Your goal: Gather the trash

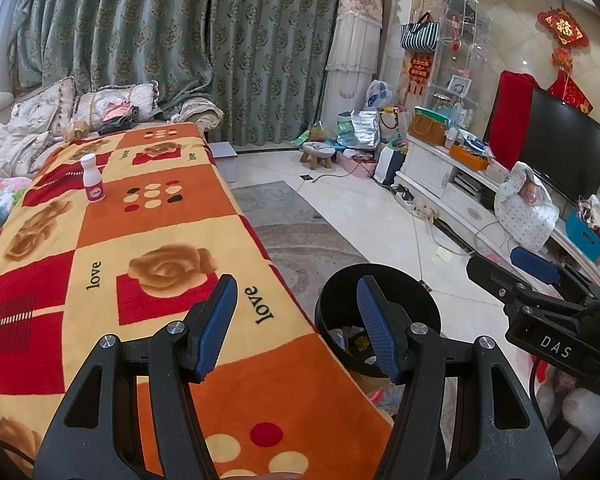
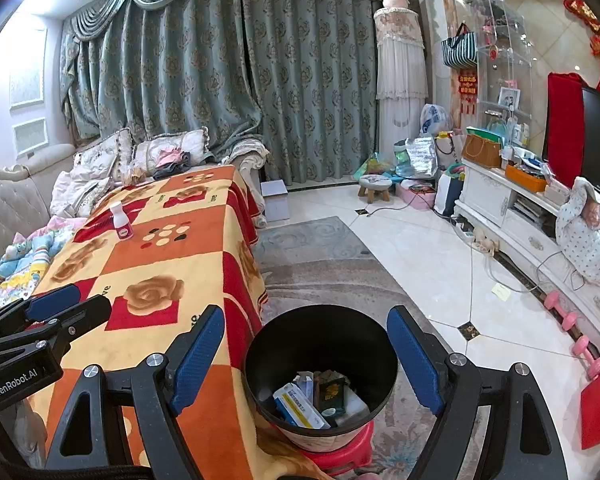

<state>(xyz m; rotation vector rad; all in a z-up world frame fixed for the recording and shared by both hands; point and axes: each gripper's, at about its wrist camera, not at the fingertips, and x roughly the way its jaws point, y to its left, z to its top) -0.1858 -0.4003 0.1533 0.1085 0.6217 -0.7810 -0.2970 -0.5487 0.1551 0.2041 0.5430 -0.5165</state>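
A small white bottle with a pink label (image 1: 92, 179) (image 2: 121, 221) stands upright far down the table, on the orange, red and yellow blanket (image 1: 148, 248) (image 2: 168, 256). A black trash bin (image 2: 320, 364) (image 1: 380, 308) sits on a red stool beside the table's near corner, holding several cartons and wrappers. My left gripper (image 1: 296, 320) is open over the blanket's near edge with nothing between its blue pads. My right gripper (image 2: 308, 364) is open above the bin, empty. Each gripper shows at the edge of the other's view.
A sofa with cushions and bedding (image 2: 32, 216) runs along the table's far side. A grey rug (image 2: 320, 256) and tiled floor lie to the right. A white TV cabinet (image 2: 512, 216), pink dumbbells (image 2: 572, 328), a small stool (image 2: 374, 186) and bags crowd the right wall.
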